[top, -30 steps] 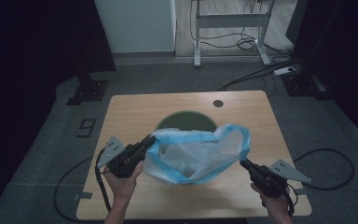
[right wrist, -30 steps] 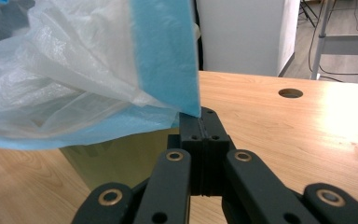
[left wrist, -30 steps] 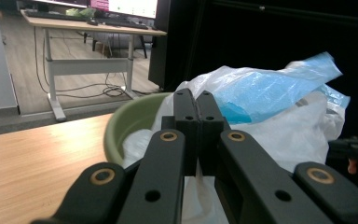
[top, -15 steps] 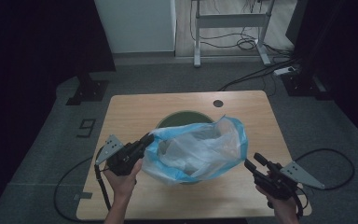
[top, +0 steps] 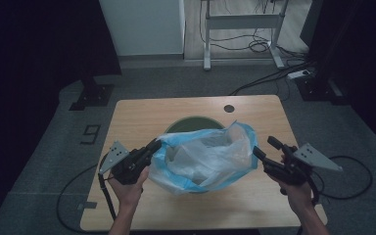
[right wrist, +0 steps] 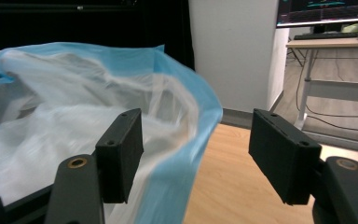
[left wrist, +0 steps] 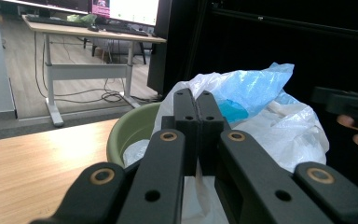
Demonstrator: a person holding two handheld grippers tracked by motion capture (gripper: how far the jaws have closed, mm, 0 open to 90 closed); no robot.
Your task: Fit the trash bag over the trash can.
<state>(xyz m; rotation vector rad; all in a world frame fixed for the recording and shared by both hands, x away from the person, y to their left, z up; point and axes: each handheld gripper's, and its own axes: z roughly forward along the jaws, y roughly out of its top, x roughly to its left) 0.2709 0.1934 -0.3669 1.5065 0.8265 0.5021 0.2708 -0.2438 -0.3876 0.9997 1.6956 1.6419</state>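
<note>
Blue-and-clear plastic, thin and crinkly: the bag (top: 203,157) sits draped over the green bin (top: 192,124) mid-surface, mouth facing up and a bit toward the person, its long axis running roughly left-right between the two hands.

Big change vs a sec ago: the right gripper (top: 264,155) has let go. Its jaws have just been opening and now stand wide, w/ the blue rim (right wrist: 186,140) hanging loose between them, no pad pressing on it. That hand has also lifted off and sits just beside the bag's right edge, where before it was pulling the rim out taut. The right corner has slumped back in and now stands up as a peak over the bin.

Left gripper (top: 152,147) hasn't budged: jaws pinched tight on the bag's left rim (left wrist: 186,186), film squeezed between them.

What it means, imo: one side of the liner is released, prob. set over the bin's edge, though whether it's actually hooked over the far rim is hard to tell from here. The left side remains to be seated. Wooden surface (top: 137,117) around the bin is otherwise bare but for a small dark grommet (top: 229,108).
</note>
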